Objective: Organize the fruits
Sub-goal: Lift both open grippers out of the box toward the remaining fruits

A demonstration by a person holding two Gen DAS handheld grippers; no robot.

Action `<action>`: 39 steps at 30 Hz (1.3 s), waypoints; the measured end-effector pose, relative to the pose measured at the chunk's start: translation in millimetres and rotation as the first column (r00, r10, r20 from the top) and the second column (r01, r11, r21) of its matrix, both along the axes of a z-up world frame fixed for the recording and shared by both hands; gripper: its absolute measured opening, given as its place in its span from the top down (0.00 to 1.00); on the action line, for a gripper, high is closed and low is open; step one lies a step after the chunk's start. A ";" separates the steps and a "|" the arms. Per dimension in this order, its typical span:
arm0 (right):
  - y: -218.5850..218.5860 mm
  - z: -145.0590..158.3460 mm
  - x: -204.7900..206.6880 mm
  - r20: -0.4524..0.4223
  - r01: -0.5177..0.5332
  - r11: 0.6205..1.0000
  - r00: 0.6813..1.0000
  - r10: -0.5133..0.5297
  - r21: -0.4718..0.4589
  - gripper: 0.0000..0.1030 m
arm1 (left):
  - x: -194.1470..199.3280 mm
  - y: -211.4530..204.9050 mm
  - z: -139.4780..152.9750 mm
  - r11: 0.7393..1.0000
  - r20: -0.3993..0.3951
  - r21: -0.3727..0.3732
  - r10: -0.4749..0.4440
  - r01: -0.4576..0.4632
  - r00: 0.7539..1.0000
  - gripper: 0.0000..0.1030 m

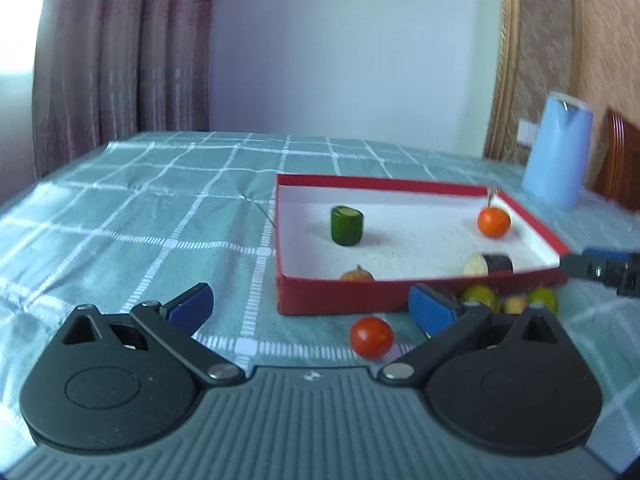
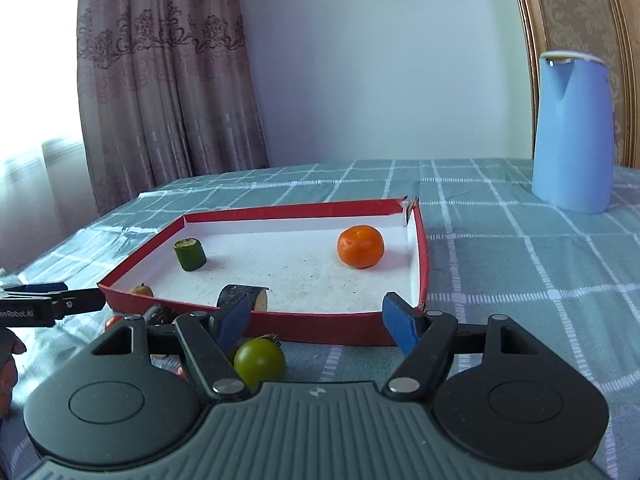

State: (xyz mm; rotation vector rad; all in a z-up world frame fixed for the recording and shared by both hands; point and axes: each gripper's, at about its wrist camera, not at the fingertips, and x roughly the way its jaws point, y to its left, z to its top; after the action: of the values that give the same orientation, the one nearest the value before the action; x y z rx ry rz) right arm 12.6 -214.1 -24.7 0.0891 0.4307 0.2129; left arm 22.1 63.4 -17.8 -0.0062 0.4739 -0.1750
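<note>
Red shallow box (image 2: 280, 322) with a white floor, set on a teal checked tablecloth (image 1: 140, 208), taken here as the landmark. Inside the box: an orange mandarin (image 2: 360, 246) near the far right corner, a green cucumber stub (image 2: 190, 254) standing upright toward the far left, a dark-skinned eggplant slice (image 2: 244, 295) lying on its side against the near wall, and a small brownish fruit (image 2: 141, 290) tucked at the near left corner. Outside the box, just in front of its near wall: a green tomato (image 2: 259, 362) on the cloth, a red cherry tomato (image 1: 371, 338) further left along the same wall, and a small cluster of green and pale yellow fruits (image 1: 514, 303) huddled against that wall, too blurred to name singly. Left gripper (image 1: 312, 308) held low in front of the box's near left corner, blue pads spread wide, nothing between them but cloth and the red cherry tomato lying loose ahead. Right gripper (image 2: 316, 320) low in front of the box's near wall, jaws parted with nothing clamped, the green tomato loose beside the left pad, untouched. Beyond the box's far right corner, well apart: a pale blue jug (image 2: 574, 132), upright. Behind the box: pink curtains (image 2: 160, 80) and a plain wall.
</note>
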 end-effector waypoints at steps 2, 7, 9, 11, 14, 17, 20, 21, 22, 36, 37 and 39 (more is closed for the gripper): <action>4.6 -1.6 -2.3 0.001 -0.001 1.000 1.000 0.001 -0.030 0.29 | -3.0 -8.1 -1.4 0.999 -0.005 0.031 -0.008 0.008 1.000 0.00; 11.5 -3.8 -9.5 0.016 -0.018 0.998 1.000 0.019 -0.066 0.29 | -4.2 -25.0 -7.7 0.994 -0.031 0.111 -0.022 0.025 0.999 0.10; 13.1 -4.1 -10.7 0.017 -0.021 0.997 1.000 0.023 -0.072 0.29 | -0.7 -27.1 -11.1 0.993 -0.064 0.107 -0.043 0.049 0.997 0.21; 13.9 -4.6 -10.8 0.016 -0.022 0.997 1.000 0.024 -0.077 0.29 | 3.2 -28.3 -13.9 0.992 -0.086 0.114 -0.040 0.050 0.995 0.36; 13.9 -5.3 -9.4 0.007 -0.025 0.997 1.000 0.026 -0.074 0.29 | 7.9 -24.3 -16.7 0.995 -0.118 0.079 -0.057 0.067 0.991 0.60; 13.4 -5.7 -9.4 0.005 -0.023 0.998 1.000 0.023 -0.067 0.29 | 7.4 -25.2 -16.8 0.994 -0.119 0.061 -0.087 0.095 0.989 0.70; 11.7 -5.8 -8.2 0.001 -0.010 0.998 1.000 0.010 -0.056 0.29 | 5.3 -29.5 -17.1 0.991 -0.109 0.074 -0.106 0.115 0.988 0.77; 10.1 -5.7 -7.8 -0.001 -0.004 0.999 1.000 0.004 -0.047 0.29 | 5.3 -29.7 -17.0 0.991 -0.110 0.073 -0.107 0.115 0.988 0.77; 8.7 -5.7 -7.1 -0.004 0.003 0.999 1.000 -0.003 -0.038 0.29 | 6.3 -28.9 -16.8 0.991 -0.111 0.065 -0.108 0.116 0.988 0.77; 11.5 -13.2 3.0 -0.098 -0.038 0.999 0.995 0.036 -0.016 0.30 | 18.3 -17.5 -16.4 0.993 -0.129 -0.046 -0.118 0.113 0.985 0.77; 13.1 -13.5 3.1 -0.101 -0.042 0.999 0.994 0.040 -0.021 0.29 | 18.2 -17.4 -16.4 0.993 -0.129 -0.046 -0.118 0.113 0.985 0.77; 15.6 -14.8 5.9 -0.117 -0.046 0.999 0.992 0.043 -0.024 0.29 | 18.0 -17.6 -16.4 0.993 -0.129 -0.045 -0.118 0.113 0.985 0.77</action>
State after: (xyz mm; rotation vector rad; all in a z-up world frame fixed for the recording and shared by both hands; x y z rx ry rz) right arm 18.6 -198.4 -39.5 0.0664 0.5519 0.2469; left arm 40.1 45.8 -34.3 -0.0271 0.6029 -0.2984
